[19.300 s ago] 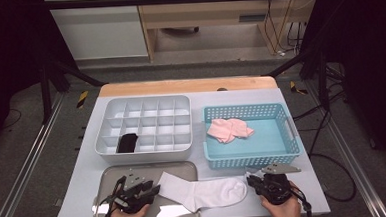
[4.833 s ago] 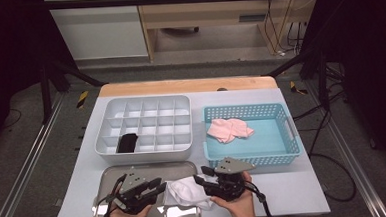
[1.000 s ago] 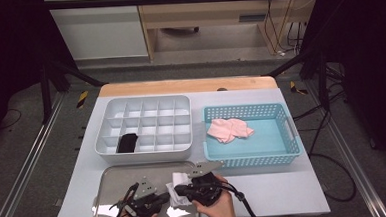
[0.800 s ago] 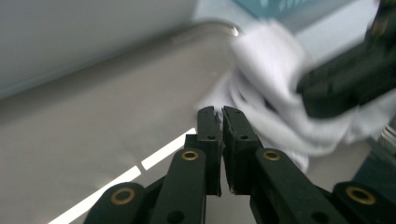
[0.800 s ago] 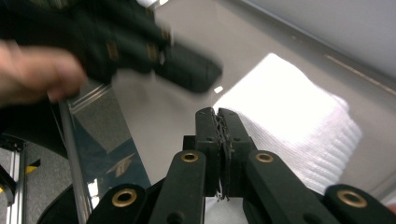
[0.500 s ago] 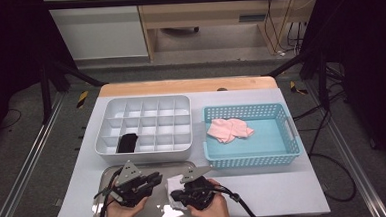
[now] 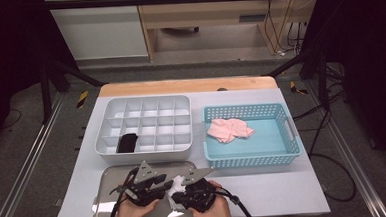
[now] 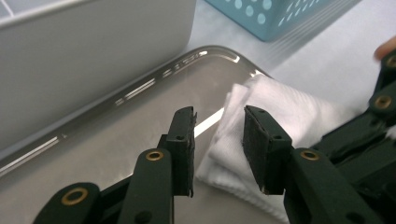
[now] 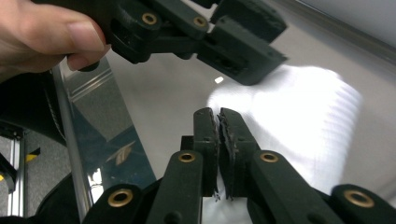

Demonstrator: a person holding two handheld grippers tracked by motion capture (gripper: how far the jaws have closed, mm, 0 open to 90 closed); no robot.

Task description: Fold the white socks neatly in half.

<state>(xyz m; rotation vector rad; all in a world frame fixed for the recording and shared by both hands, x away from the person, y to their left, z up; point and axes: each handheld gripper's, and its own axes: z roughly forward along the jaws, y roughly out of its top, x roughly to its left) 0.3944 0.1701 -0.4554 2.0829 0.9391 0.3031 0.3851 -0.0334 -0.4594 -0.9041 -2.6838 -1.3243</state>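
Now the layout, big to small: white surface [image 7: 285,194] carries the grey divided organizer [image 7: 144,125] with one dark rolled item [image 7: 127,142] in a front cell, the blue basket [image 7: 252,135] with a pink cloth [image 7: 228,129], and the steel tray [image 7: 112,180] at the near edge.

Change: the white sock [image 7: 176,183], which lay flat and long across the tray and surface about 19 s ago, is now a small folded bundle on the tray, between the two grippers. Both hands have closed in toward the centre over the last second.

Left gripper [image 8: 218,135]: jaws apart, straddling the folded edge of the sock, nothing pinched yet. Right gripper [image 9: 218,122]: jaws together; a thin layer of white fabric may sit between them, can't confirm from this angle.

Read: folding looks essentially done. Likely next step is the left jaws clamping the bundle and moving it to a free organizer cell. Risk: the fold springs open if the grip catches only the top layer.
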